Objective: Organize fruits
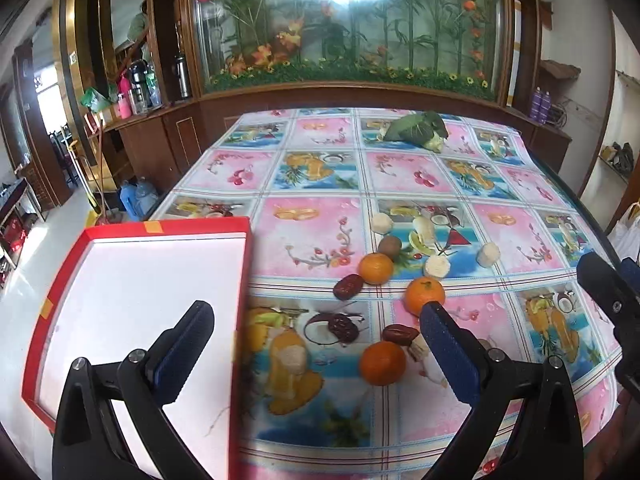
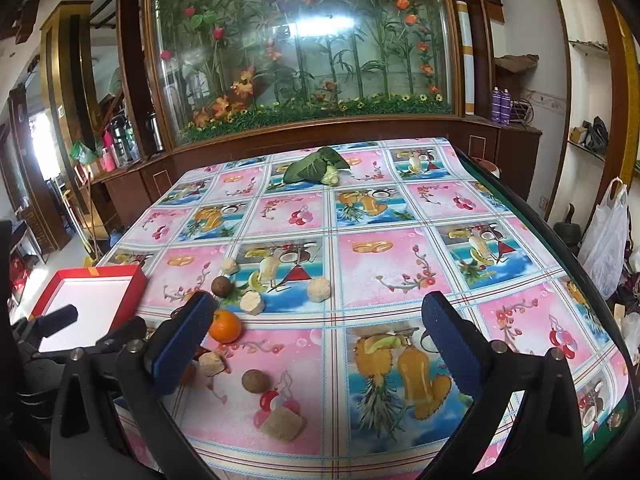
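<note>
1. Left gripper (image 1: 316, 320) is hanging low over the near-left part of the desk (image 1: 320, 216), fingers spread wide with nothing between them. One finger sits above the red box (image 1: 240, 264), the other out over the fruit.
2. That red box has a white inside with no fruit in it, and it's parked at the left edge of the desk, partly sticking out past it.
3. The fruit is scattered on the flowery cloth just right of the box: three oranges, the nearest orange (image 1: 382, 363) sitting between the left fingers, another orange (image 1: 425, 295) touching the tip of the right-hand finger, and the far orange (image 1: 375, 268) behind them.
4. Also there: wrinkly red dates, one date (image 1: 348, 287) just beside the far orange, and a brown kiwi-looking fruit (image 1: 389, 247) right behind it.
5. Pale peeled chunks (image 1: 437, 267) are dotted around the same patch.
6. Right gripper (image 2: 316, 320) hovers further right, fingers also wide apart and holding nothing. Another brown round fruit (image 2: 256, 380) and a pale block (image 2: 283, 424) lie in front of it.
7. A leafy green vegetable (image 2: 316, 167) is way off at the far end of the desk, well apart from everything.
</note>
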